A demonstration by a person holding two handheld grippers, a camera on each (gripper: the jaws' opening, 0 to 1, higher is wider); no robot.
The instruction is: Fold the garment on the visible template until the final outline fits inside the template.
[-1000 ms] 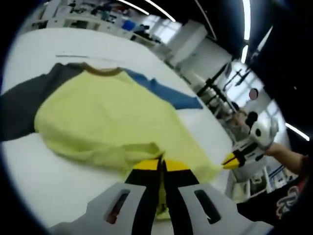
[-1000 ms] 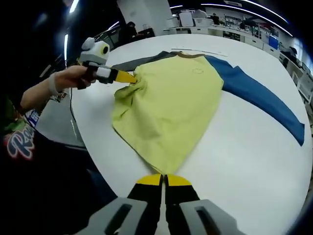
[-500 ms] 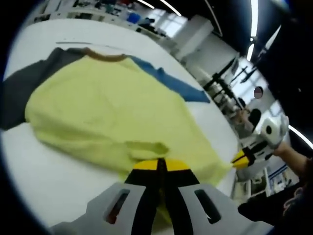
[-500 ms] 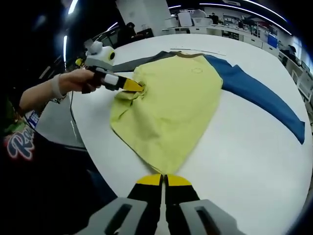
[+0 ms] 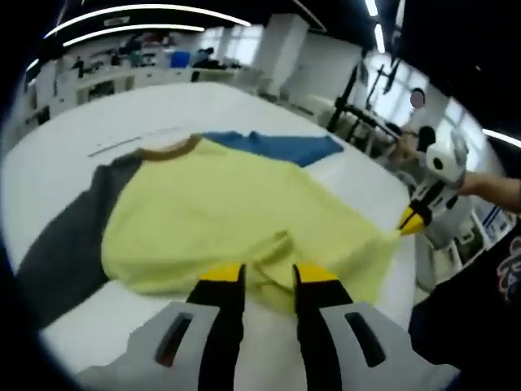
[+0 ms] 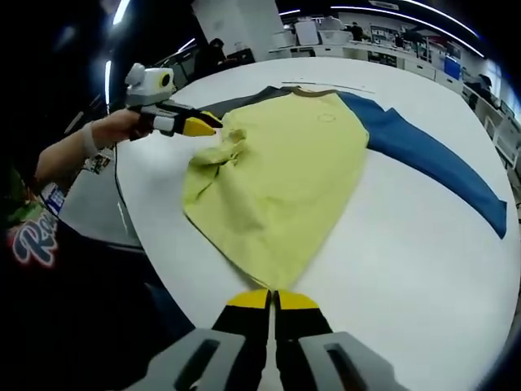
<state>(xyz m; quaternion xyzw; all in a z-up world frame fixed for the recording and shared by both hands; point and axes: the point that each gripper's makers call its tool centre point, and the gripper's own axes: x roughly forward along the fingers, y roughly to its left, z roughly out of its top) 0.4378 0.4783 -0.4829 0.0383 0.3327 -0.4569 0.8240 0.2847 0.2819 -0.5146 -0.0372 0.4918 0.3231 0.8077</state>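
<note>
Left gripper (image 5: 269,281) gapes just off the shirt (image 6: 281,175); right gripper (image 6: 273,300) seemingly pinches its hem on the table (image 6: 407,244).

Bare white round bench (image 6: 423,244) lies open right of the yellow long-sleeved garment (image 6: 285,175). Its blue sleeve (image 6: 431,167) crosses the far right. The person's forearm (image 6: 77,151) blocks the left edge.

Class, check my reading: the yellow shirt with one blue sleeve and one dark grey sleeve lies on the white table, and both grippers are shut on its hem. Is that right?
Not quite. Only the right gripper is shut on the hem of the yellow shirt. The left gripper is open, its jaws parted above the cloth, as the left gripper view shows. The blue sleeve, the dark grey sleeve and the white table are as you said.
</note>
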